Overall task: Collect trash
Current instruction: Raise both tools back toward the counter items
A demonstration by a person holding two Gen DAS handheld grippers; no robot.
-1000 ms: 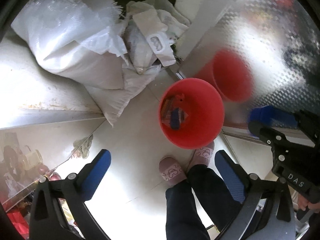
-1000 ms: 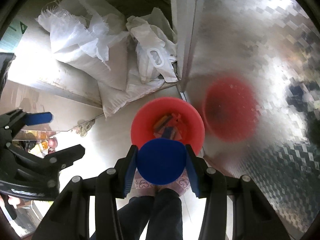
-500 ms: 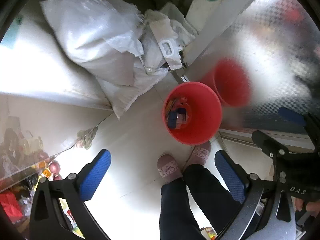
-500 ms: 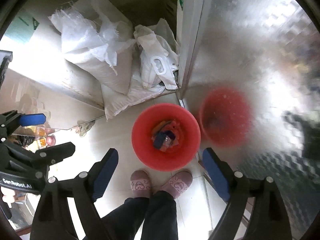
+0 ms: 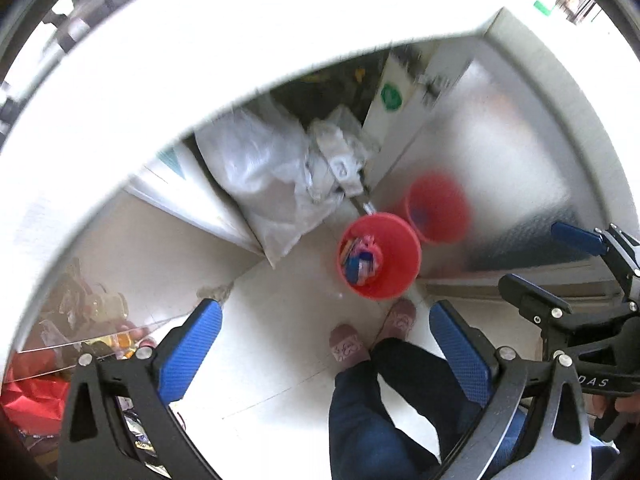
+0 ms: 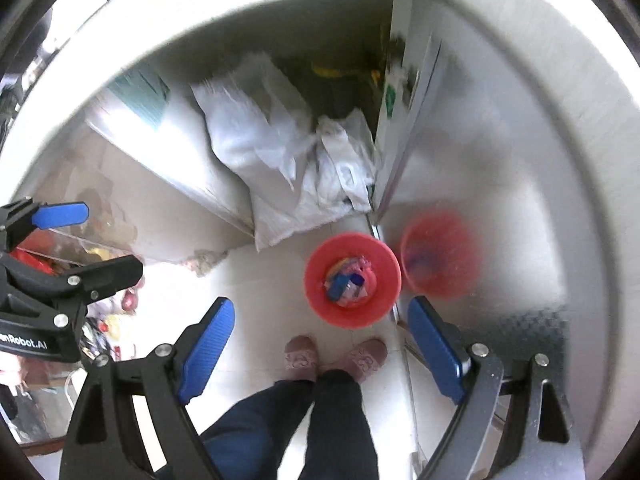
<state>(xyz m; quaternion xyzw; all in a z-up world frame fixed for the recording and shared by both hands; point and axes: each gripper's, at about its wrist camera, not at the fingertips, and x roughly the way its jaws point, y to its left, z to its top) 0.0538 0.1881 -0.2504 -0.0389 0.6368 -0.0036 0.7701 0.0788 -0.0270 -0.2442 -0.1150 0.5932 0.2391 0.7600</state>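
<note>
Looks like a commercial kitchen or back storeroom. Embossed stainless steel panel [image 6: 500,200] along pale floor tiles [image 6: 260,280]. White woven sacks [image 6: 256,152] piled in the corner beside a red trash bucket [image 6: 384,292].

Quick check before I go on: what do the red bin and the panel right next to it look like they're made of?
Red bin: probably moulded plastic, with a smooth, even colour and a thin round rim. Panel: likely brushed or embossed sheet metal, since it shows a blurred red reflection of the bin and a diamond pattern lower down.
</note>
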